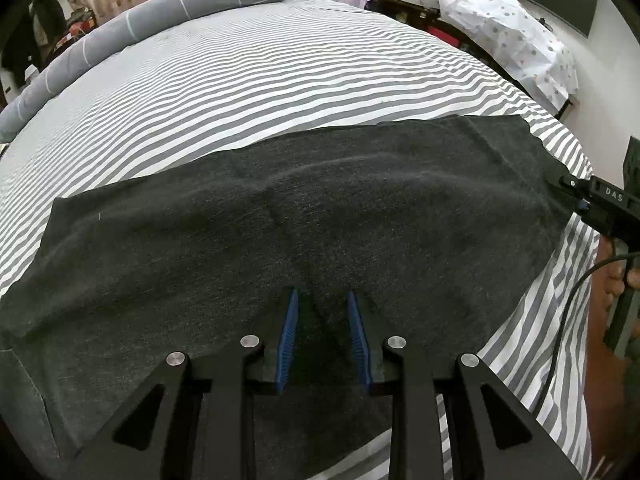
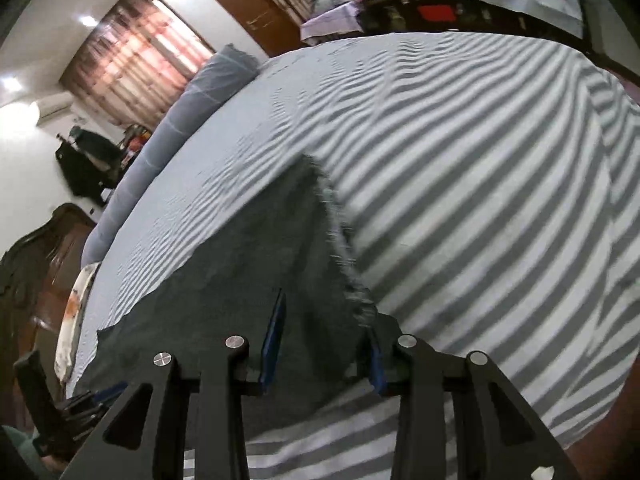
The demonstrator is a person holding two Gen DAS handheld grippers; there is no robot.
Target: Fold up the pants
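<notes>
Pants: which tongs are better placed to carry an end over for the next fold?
Probably right. The right tongs straddle the frayed end of the pants; the left tongs sit mid-length along the near edge.

Dark grey pants (image 1: 320, 216) flat on bed

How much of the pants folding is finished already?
Done so far: the dark pants lie flat across the striped bed as one long band, so the legs look laid together. Right now the left gripper sits over the near edge, fabric between its fingers, and the right gripper is at the frayed end. Left to do: bring that end across to make it shorter, then smooth it.
</notes>
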